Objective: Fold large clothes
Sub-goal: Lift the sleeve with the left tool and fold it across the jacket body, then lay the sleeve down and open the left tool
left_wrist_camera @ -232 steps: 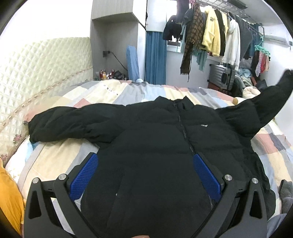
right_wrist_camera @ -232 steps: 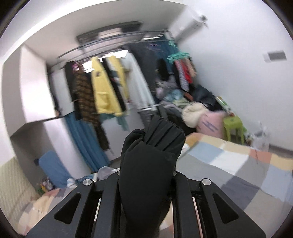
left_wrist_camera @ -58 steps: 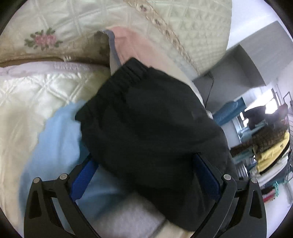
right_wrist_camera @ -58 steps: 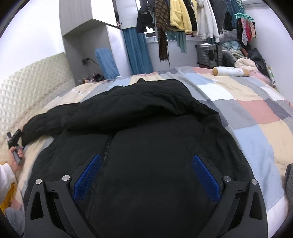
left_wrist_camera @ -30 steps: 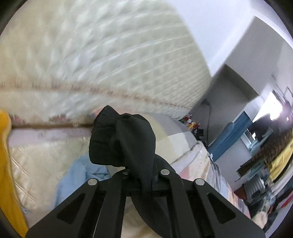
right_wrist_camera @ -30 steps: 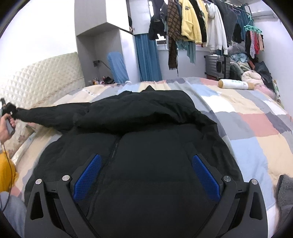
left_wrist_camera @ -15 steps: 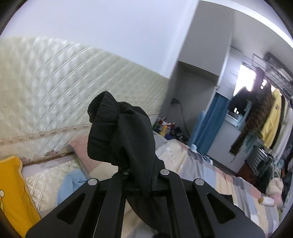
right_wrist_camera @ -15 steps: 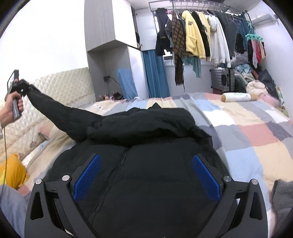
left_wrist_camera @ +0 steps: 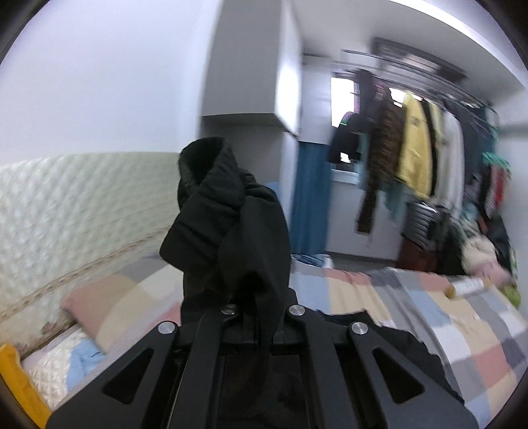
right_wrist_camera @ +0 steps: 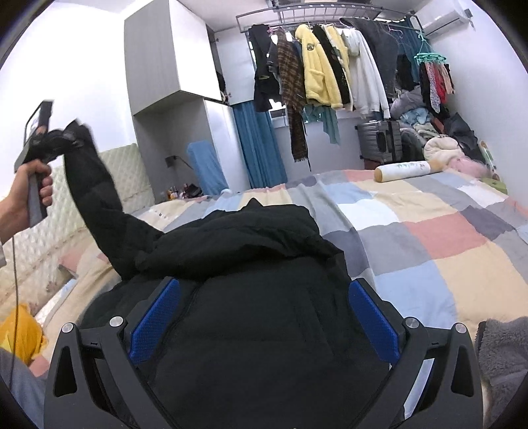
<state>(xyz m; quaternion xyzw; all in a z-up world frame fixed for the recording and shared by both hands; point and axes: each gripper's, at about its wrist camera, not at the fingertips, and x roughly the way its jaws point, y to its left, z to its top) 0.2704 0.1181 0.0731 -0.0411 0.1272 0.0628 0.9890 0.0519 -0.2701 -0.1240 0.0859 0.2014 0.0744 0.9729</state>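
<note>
Lying across the patchwork quilt [right_wrist_camera: 439, 237] is a black puffer jacket [right_wrist_camera: 257, 297], its body spread under the right gripper [right_wrist_camera: 260, 316] and its collar pointing toward the far end of the bed. One sleeve [right_wrist_camera: 99, 204] rises steeply from the shoulder up to the left gripper [right_wrist_camera: 49, 138], which a bare hand [right_wrist_camera: 26, 191] holds high by its grey handle, in front of the quilted cream headboard [right_wrist_camera: 125, 178]. In the left wrist view that gripper [left_wrist_camera: 260, 297] is clamped tight on the sleeve's cuff [left_wrist_camera: 227, 211], the bunched black cloth standing up out of the pinched jaws; this view is smeared by blur. The right gripper's jaws stand wide apart, blue pads [right_wrist_camera: 155, 316] on either side, over the jacket's front with nothing between them; I cannot tell whether they touch the fabric.

No brand mark shows on the jacket. The only writing in view is a line of dark characters along a cream bolster [right_wrist_camera: 409, 170] lying at the far edge of the quilt; they are too small to read. A yellow fleece [right_wrist_camera: 316, 66] on the overhead rail [right_wrist_camera: 330, 8] carries a small dark chest badge, also unreadable. Below the rail stand a grey suitcase [right_wrist_camera: 382, 138] and a blue curtain [right_wrist_camera: 257, 142]. A yellow cloth [right_wrist_camera: 19, 333] lies at the near left edge of the bed, and a grey fleecy item [right_wrist_camera: 501, 349] sits at the lower right.
</note>
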